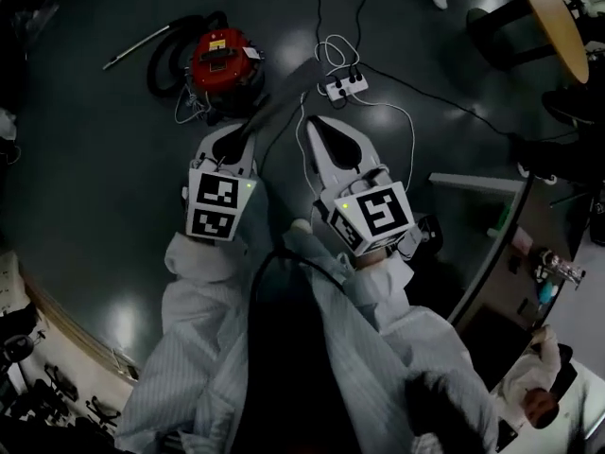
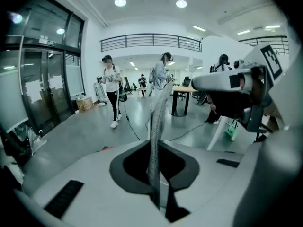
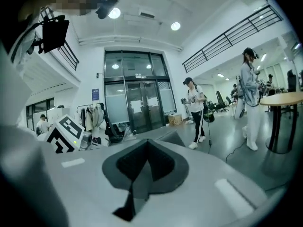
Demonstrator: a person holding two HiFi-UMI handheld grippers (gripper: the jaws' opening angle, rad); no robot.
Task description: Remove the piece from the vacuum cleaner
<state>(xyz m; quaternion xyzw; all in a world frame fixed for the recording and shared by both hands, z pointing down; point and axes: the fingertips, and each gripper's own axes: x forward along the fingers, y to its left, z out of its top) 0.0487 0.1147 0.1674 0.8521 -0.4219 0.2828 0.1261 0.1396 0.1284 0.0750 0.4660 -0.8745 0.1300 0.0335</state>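
Left gripper (image 2: 155,174) jaws are seen nearly together, clamped on a grey hose (image 2: 156,122). The ribbed hose is pinched in the dark notch between the pads and rises straight up out of it. Right gripper (image 3: 144,162) jaws are seen fully together, with nothing between them.

In the head view both grippers are held side by side over the dark floor (image 1: 85,140), the left gripper (image 1: 241,132) just beside the right gripper (image 1: 319,129), not touching. White sleeves (image 1: 203,310) are seen behind both. The grey hose (image 1: 284,97) is seen running from the left jaws up and to the right, its far end near a white power strip (image 1: 345,85). White cables (image 1: 406,126) are looped round the strip.

The red vacuum (image 1: 225,60) is stood on the floor just beyond the left gripper, left of the grey hose. Whether the hose touches it cannot be told. A black hose (image 1: 163,64) is curled at its left side, and a wand (image 1: 137,47) is laid further left.

A table (image 1: 558,22) edge is seen at the top right and a seated person (image 1: 534,400) at the bottom right. Standing people (image 2: 111,86) are seen in the left gripper view, and glass doors (image 3: 135,103) in the right gripper view.
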